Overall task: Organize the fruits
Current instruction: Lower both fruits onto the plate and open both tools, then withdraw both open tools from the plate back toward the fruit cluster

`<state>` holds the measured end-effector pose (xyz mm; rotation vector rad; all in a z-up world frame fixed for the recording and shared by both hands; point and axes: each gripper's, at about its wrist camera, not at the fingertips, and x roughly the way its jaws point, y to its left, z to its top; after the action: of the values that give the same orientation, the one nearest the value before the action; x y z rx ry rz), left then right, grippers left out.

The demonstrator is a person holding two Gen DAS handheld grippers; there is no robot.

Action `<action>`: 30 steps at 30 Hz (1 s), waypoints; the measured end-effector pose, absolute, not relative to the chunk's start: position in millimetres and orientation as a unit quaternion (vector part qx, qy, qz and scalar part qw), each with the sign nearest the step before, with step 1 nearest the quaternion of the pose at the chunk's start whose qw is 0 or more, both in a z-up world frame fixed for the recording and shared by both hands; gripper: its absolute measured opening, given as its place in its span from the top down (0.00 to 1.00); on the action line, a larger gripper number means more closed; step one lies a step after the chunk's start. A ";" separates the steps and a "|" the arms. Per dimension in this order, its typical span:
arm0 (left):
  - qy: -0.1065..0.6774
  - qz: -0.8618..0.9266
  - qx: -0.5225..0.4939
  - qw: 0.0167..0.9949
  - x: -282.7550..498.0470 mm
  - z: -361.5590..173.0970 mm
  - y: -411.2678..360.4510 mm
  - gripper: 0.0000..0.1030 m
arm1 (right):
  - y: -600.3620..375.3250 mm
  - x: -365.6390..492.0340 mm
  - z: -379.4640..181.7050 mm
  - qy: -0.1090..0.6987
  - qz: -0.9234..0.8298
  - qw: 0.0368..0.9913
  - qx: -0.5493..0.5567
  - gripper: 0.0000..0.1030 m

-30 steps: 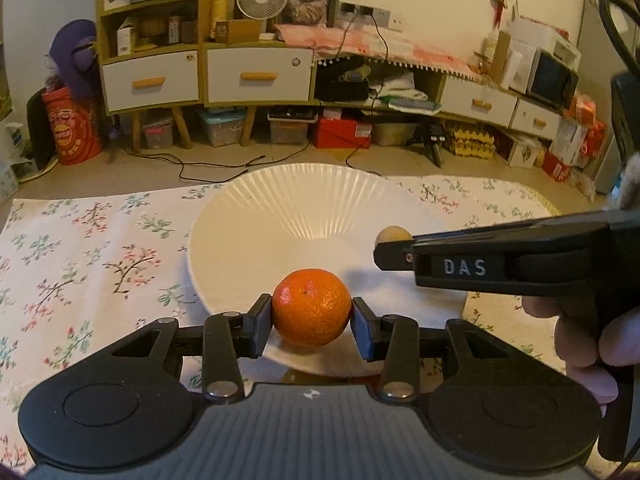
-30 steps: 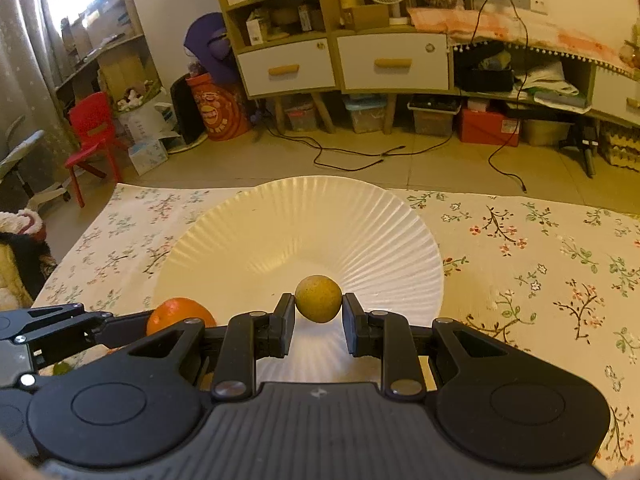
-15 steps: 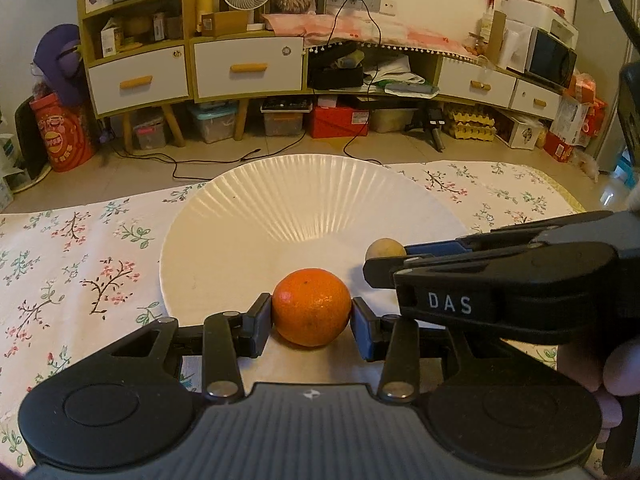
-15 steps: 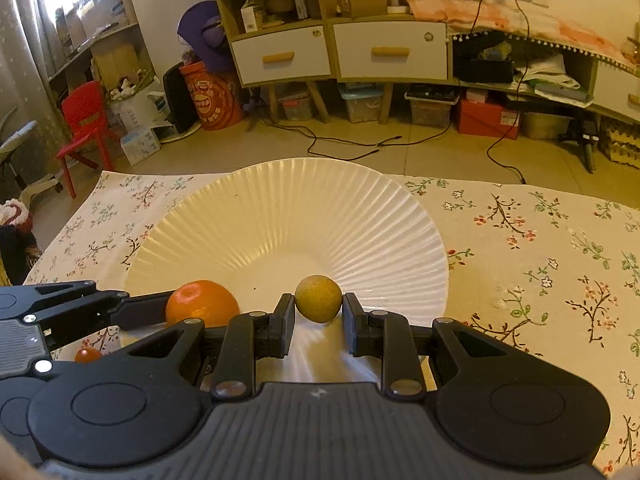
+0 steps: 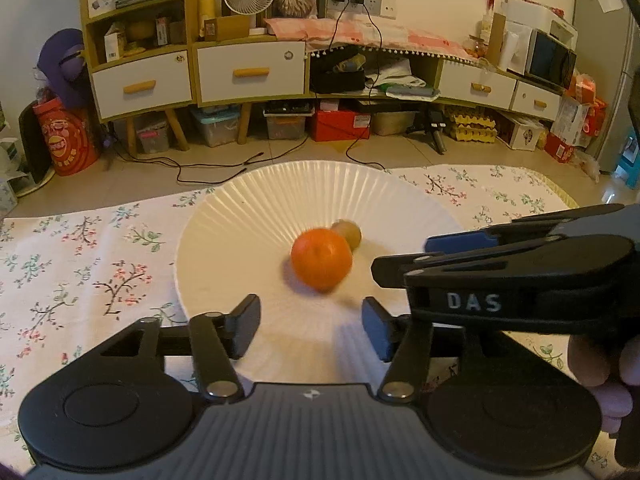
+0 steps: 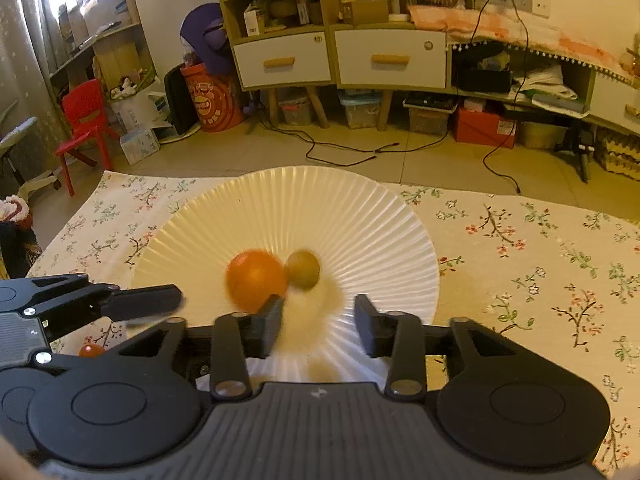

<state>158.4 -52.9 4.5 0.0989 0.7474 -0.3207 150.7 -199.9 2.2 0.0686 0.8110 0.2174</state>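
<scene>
An orange [image 5: 321,258] and a small yellow-green fruit [image 5: 348,233] lie touching each other in the middle of the white ribbed plate [image 5: 248,208]. Both look blurred. My left gripper [image 5: 311,327] is open and empty, just behind the orange. My right gripper [image 6: 319,324] is open and empty, just behind the two fruits; there the orange [image 6: 256,284] is left of the small fruit [image 6: 304,269] on the plate [image 6: 360,208]. Each gripper shows from the side in the other's view.
The plate sits on a floral tablecloth [image 5: 80,260]. A small red fruit [image 6: 91,350] lies on the cloth left of the plate, under the left gripper. Cabinets, boxes and cables stand on the floor beyond the table edge.
Both grippers have opened and let go of their fruits. The orange and the small yellow-green fruit have dropped onto the plate and lie together at its middle.
</scene>
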 end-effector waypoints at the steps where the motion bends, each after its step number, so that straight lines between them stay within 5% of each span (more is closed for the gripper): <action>1: 0.361 -0.155 0.047 0.918 156.5 6.1 -51.5 0.43 | -200.7 149.0 4.2 0.391 0.106 0.914 0.034 0.55; 11: 0.347 -0.156 0.039 0.924 134.5 21.0 -39.1 0.19 | -198.1 128.8 21.4 0.376 0.099 0.921 0.027 0.28; 20: 0.346 -0.154 0.048 0.924 111.9 28.5 -28.2 0.07 | -198.7 108.5 31.5 0.377 0.088 0.922 0.030 0.17; 30: 0.356 -0.147 0.052 0.922 88.8 26.6 -8.1 0.06 | -188.8 80.9 31.5 0.382 0.080 0.920 0.013 0.11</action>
<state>88.8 -8.1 26.6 0.1069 0.7305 -0.3009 80.9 -188.8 31.5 0.0265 0.7854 0.1651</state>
